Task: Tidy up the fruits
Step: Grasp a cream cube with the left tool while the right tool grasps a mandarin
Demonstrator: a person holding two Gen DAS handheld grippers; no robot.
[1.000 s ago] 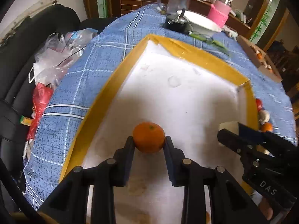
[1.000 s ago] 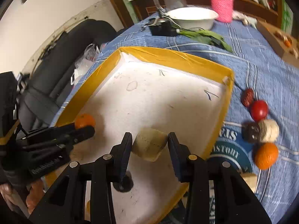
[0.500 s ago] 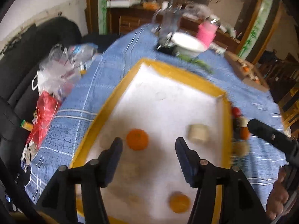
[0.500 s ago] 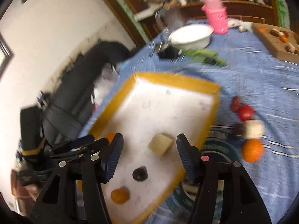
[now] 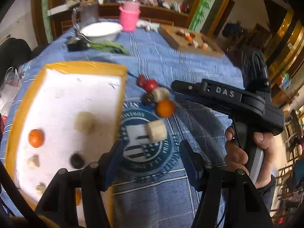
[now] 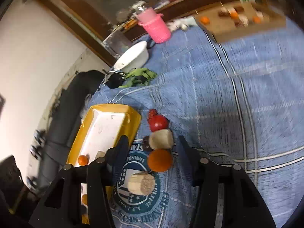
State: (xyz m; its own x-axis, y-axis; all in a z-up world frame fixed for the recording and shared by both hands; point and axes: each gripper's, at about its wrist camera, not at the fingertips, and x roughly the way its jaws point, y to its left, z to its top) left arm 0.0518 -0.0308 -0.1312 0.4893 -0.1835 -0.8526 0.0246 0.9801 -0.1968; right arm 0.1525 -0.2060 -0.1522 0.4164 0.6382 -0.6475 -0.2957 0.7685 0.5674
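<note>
Blue checked cloth [image 6: 237, 87] spreads under both my tools, the yellow-rimmed tray [image 5: 83, 67] to the left.
My left gripper [image 5: 150, 157] and right gripper [image 6: 152, 150] both gape, holding nothing; loose fruits [image 6: 160, 162] cluster beside the tray, an orange [image 5: 36, 138] inside it.

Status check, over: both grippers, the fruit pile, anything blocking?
Left gripper and right gripper: jaws open, empty. Orange and loose fruit on the cloth beside the yellow tray. Nothing blocking.
</note>
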